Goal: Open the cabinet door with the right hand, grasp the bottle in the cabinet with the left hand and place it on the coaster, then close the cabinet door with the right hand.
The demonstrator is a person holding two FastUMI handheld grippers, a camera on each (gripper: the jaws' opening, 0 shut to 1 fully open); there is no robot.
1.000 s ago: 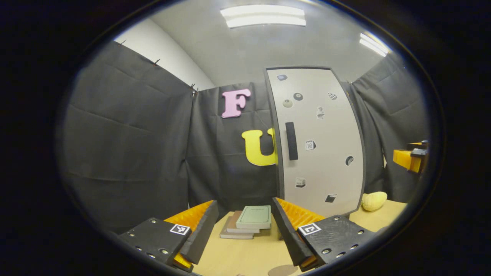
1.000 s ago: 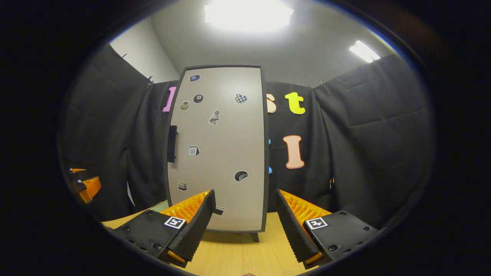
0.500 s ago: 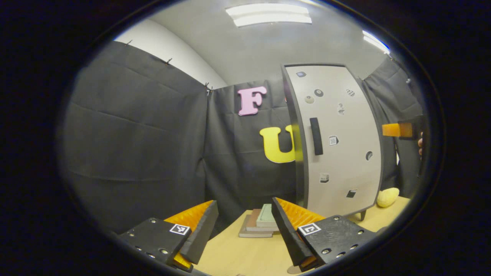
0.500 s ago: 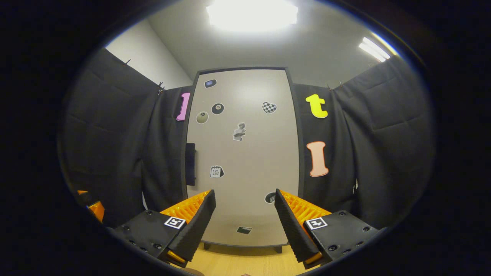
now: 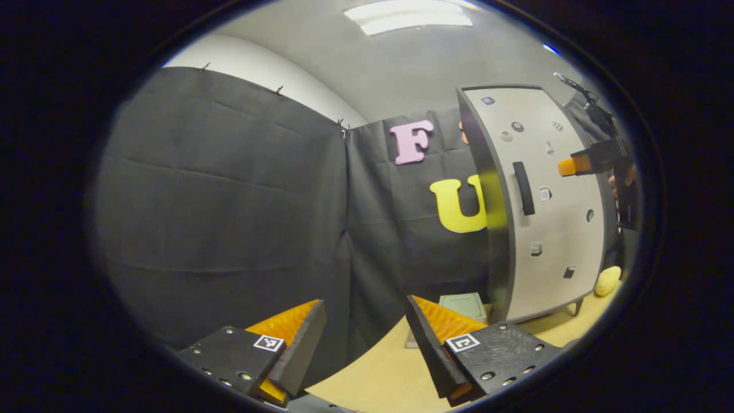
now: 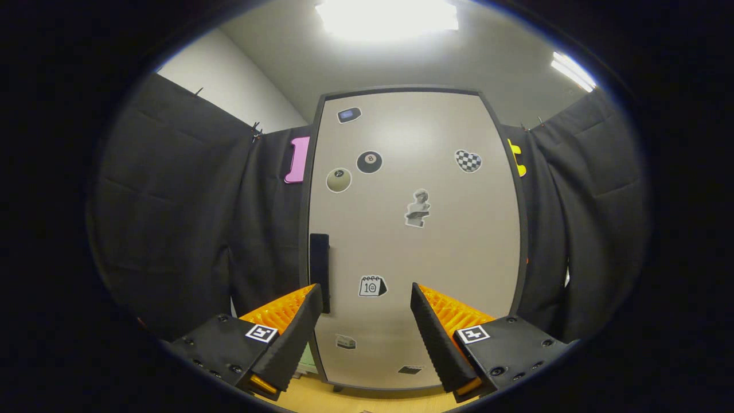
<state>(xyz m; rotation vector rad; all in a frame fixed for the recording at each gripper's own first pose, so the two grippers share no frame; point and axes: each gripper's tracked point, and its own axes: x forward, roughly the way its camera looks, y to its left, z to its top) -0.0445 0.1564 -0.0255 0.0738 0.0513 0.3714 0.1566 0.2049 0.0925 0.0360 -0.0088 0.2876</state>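
Observation:
A tall grey cabinet (image 6: 436, 252) with a dark frame and several stickers faces me in the right gripper view, its door closed. The black handle (image 6: 319, 272) runs down the door's left edge. My right gripper (image 6: 364, 304) is open, close before the door's lower half, just right of the handle. In the left gripper view the cabinet (image 5: 553, 229) stands at the right with its handle (image 5: 520, 187), and the right gripper (image 5: 582, 165) hovers in front of the door with a hand behind it. My left gripper (image 5: 364, 318) is open, holding nothing, above the table.
A stack of books (image 5: 463, 305) lies on the wooden table (image 5: 390, 373) left of the cabinet's foot. A yellow soft object (image 5: 606, 281) rests on the table right of the cabinet. Black cloth walls close in the booth on all sides.
The right gripper has moved up and closer to the cabinet door, which now looms larger. The left gripper's view has swung left, so cabinet and books slid toward its right edge.

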